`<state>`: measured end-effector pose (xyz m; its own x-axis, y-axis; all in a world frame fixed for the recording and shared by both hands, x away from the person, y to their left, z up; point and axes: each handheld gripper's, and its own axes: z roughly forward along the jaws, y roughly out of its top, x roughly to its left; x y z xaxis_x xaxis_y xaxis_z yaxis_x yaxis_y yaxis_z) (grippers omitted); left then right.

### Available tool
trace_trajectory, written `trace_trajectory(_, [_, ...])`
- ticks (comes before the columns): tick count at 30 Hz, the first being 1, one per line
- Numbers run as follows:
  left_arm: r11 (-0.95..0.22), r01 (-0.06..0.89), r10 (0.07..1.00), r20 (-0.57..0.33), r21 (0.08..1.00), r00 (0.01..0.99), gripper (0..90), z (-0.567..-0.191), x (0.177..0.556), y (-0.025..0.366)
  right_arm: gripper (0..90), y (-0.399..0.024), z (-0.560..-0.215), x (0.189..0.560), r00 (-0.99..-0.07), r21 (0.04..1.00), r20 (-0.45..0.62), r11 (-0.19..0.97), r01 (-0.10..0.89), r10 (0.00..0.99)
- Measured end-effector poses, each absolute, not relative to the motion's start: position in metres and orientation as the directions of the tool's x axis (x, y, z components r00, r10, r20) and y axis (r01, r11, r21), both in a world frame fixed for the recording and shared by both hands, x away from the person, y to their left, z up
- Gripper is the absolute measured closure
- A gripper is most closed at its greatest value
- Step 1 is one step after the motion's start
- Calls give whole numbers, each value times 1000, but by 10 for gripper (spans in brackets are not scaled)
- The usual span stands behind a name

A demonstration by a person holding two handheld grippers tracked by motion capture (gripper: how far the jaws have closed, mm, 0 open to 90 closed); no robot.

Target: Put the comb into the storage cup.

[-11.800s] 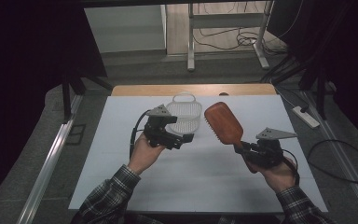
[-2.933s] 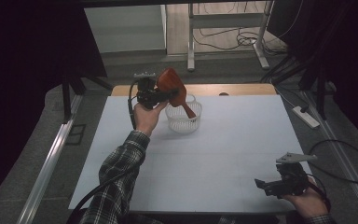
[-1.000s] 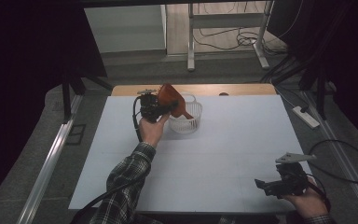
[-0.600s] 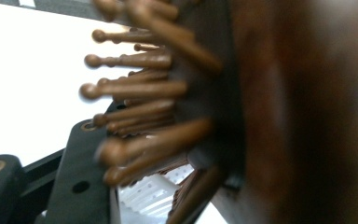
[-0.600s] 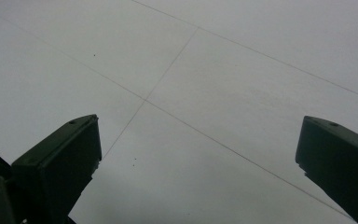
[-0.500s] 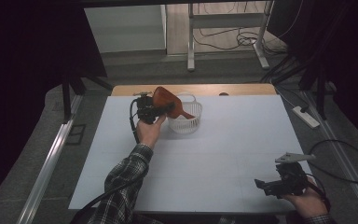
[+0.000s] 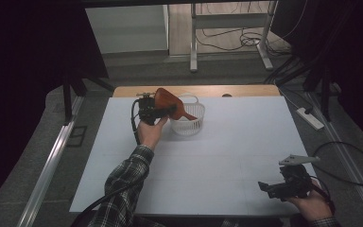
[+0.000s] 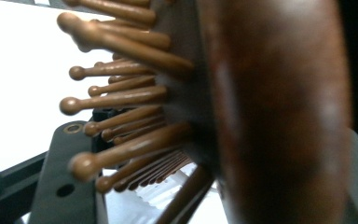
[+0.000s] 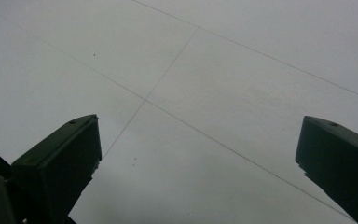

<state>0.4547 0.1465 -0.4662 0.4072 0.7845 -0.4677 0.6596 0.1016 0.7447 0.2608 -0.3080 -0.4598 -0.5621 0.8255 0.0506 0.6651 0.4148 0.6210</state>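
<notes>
At the far side of the white table [image 7: 227,156], the left claw [image 7: 163,109] pinches a brown wooden hairbrush [image 7: 168,101] by its broad head, tilted so the handle slopes down into a small white plastic basket [image 7: 189,124] that stands just beside the hand. The angle suggests the brush is being fed handle-first over the basket's rim, the wide head kept up and clear so it does not catch the wall. In the left gripper view, the hairbrush's ball-tipped bristles [image 8: 116,98] stick out sideways between the black jaws, with a sliver of the basket's ribbed wall [image 8: 168,191] below. The right claw [image 7: 278,188] waits well apart at the near right corner, its jaws spread wide over bare table [image 9: 205,84] and holding nothing, apparently parked out of the way while the left does the work.
</notes>
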Motion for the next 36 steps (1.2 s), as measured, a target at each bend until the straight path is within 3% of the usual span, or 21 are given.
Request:
trace_trajectory(14, [12, 646, 820, -377, 763, 430, 303, -464, 452, 144, 0, -308, -460, 260, -565, 622, 46, 419, 662, 824])
trace_trajectory(36, [-69, 632, 823, -314, 772, 473, 165, -461, 450, 151, 0, -306, -459, 259, -570, 622, 37, 427, 656, 821])
